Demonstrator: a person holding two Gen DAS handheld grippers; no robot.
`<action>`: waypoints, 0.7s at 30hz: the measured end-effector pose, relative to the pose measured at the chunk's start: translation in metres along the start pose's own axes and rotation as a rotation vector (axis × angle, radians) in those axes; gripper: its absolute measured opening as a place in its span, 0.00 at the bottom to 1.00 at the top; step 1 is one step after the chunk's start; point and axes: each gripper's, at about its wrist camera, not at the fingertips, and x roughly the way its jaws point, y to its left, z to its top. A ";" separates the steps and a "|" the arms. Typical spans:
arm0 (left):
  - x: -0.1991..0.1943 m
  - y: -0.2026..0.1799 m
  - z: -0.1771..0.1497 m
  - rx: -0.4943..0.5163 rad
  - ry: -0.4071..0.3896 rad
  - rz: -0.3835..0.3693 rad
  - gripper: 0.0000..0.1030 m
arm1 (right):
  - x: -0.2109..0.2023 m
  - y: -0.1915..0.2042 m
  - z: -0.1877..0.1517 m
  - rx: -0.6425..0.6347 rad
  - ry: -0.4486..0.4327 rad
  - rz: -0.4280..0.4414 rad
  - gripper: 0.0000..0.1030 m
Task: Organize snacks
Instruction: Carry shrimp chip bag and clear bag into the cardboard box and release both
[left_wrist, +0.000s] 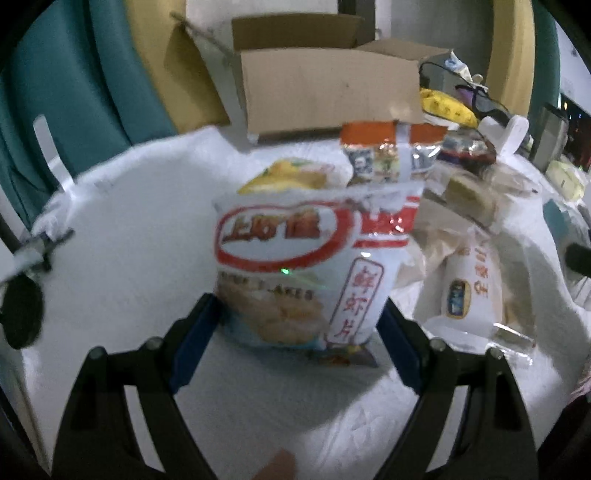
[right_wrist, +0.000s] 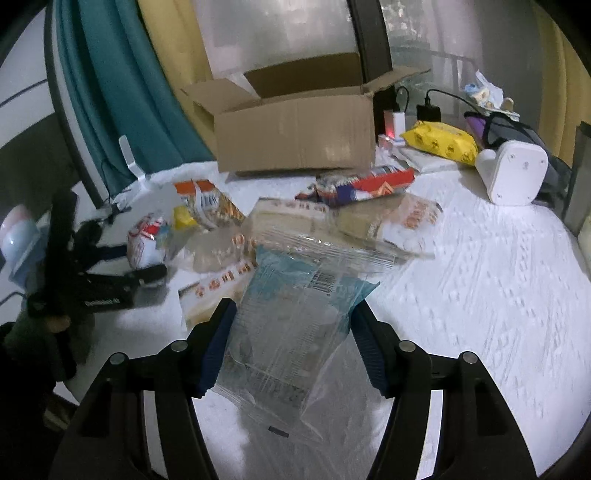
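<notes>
Crinkly plastic film is what both tools must deal with. The left hand-held gripper (left_wrist: 299, 321) has its jaws set wide around a puffy white-and-red chip bag (left_wrist: 306, 266), just in front of the cardboard box (left_wrist: 328, 88); whether the pads press it I cannot tell. The right hand-held gripper (right_wrist: 291, 347) straddles a clear, teal-edged wrapper (right_wrist: 288, 332), farther in front of that box, its pads seemingly just beside the film. Both packs look light, soft, slippery and crushable; the sealed edges or a gentle mid-body squeeze seem the safest hold.
</notes>
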 end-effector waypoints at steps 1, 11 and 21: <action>0.004 0.004 0.000 -0.021 0.023 -0.023 0.83 | 0.000 0.002 0.001 -0.001 -0.007 0.004 0.65; -0.019 0.008 -0.007 -0.089 -0.043 -0.128 0.64 | 0.001 0.005 0.014 -0.026 -0.040 0.033 0.65; -0.069 0.010 0.021 -0.096 -0.185 -0.133 0.64 | 0.002 0.007 0.054 -0.060 -0.095 0.042 0.65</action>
